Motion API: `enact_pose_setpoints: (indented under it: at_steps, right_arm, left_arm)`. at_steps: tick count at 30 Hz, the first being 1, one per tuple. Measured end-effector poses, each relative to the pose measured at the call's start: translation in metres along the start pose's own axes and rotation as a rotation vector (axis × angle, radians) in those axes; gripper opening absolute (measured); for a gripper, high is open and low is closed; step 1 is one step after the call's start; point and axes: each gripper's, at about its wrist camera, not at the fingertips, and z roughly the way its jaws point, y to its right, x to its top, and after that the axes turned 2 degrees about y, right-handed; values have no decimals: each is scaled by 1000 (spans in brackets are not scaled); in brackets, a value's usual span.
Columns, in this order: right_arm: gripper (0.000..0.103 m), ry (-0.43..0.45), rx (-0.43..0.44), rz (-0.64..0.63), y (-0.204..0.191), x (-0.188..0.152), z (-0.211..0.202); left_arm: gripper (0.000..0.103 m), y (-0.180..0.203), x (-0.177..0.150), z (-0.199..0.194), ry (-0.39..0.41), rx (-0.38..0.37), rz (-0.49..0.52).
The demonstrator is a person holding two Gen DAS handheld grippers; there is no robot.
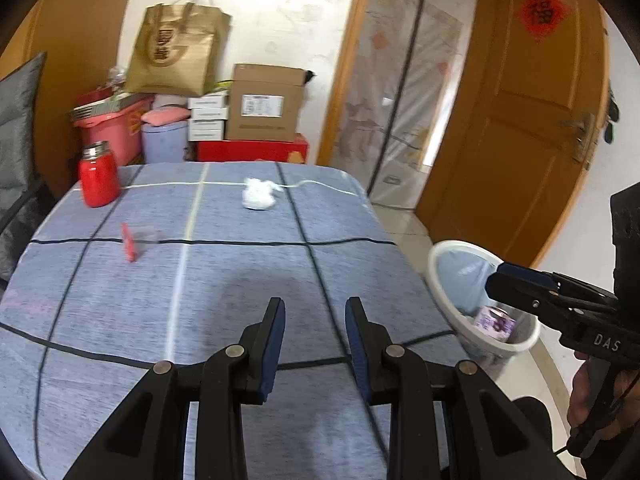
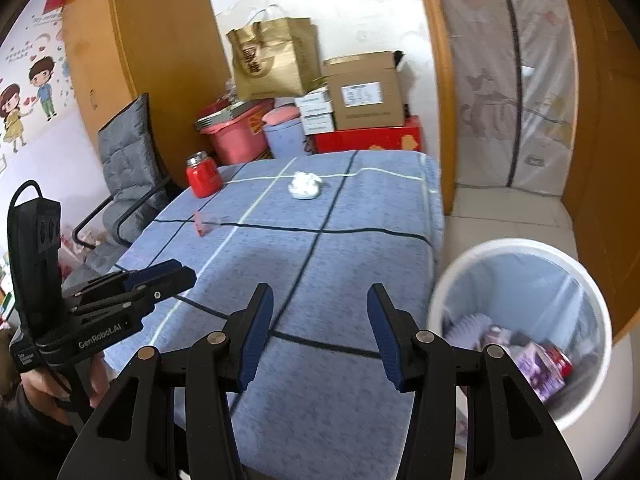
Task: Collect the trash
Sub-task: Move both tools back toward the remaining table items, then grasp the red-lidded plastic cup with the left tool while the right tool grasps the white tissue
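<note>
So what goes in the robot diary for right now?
left claw: open, empty | right claw: open, empty | tissue wad, red wrapper: on table | bin: holds trash

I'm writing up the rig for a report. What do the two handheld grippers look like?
Both are black plastic clamp-style tools with silver pivot rivets and dark blue finger pads. The left gripper reads "GenRobot.AI" on its side; the right gripper reads "DAS". A black cable loops from the left one's handle.

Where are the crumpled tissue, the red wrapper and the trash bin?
crumpled tissue (image 1: pixel 259 194), left wrist view, middle of the white wad.
red wrapper (image 1: pixel 130 245), left wrist view, middle of the red strip.
trash bin (image 2: pixel 592 284), right wrist view, far right of the white rim.
</note>
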Motion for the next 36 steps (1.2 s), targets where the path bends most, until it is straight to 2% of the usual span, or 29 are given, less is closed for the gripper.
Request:
enact_pose_setpoints:
  at_steps: [12,14,16,23,25,36]
  right_arm:
    - [50,-20,44,-65,-29,27,44]
    - [50,-24,51,-71,-33,32,54]
    - [50,-29,50,-74,-34,38,64]
    - [51,-66,54,-81,-37,54,103]
    - [53,-75,55,-82,-37,59,115]
    - [53,-114,44,-77,-33,87,191]
  left_arm:
    - [31,-79,16,6,3,120,-68]
    - [35,-93,19,10,4,147,-86]
    - [39,-105,21,13,5,155,-98]
    - [41,-136,32,37,-18,180,-108]
    - [45,-145,34,48,-31,190,-115]
    - [48,-180,44,93,-76,203,-177]
